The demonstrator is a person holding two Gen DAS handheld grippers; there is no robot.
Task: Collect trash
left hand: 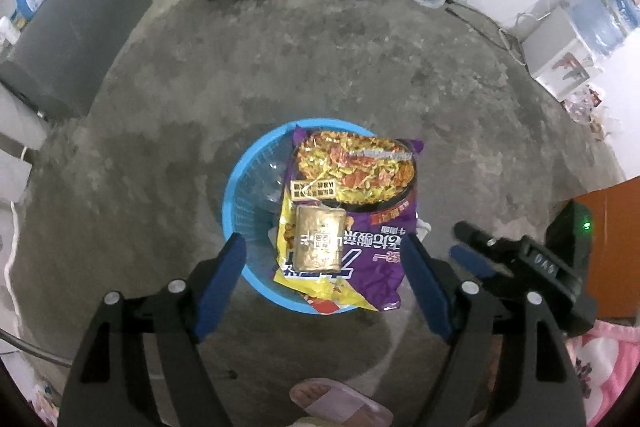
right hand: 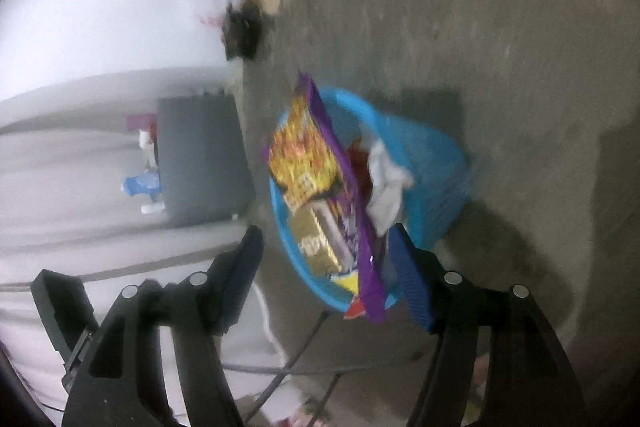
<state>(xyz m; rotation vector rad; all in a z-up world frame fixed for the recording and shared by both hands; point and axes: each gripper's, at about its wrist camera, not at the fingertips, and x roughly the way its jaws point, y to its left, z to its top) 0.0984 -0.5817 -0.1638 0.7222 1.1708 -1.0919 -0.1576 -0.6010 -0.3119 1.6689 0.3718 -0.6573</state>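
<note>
Deposit step: purple foil noodle wrapper point(left hand: 352, 215) and flat gold packet point(left hand: 319, 241) are lying atop round blue plastic basket point(left hand: 240, 203), just ahead of spread, empty left gripper point(left hand: 320, 283) and right gripper point(right hand: 324, 275); next, seeking remaining litter.

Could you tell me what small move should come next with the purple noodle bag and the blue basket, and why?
Probably nudge the purple bag down with the left gripper. Both grippers stand open with nothing gripped, and the bag lies across the blue basket rim, its end hanging over the edge, with the gold packet on top.
</note>
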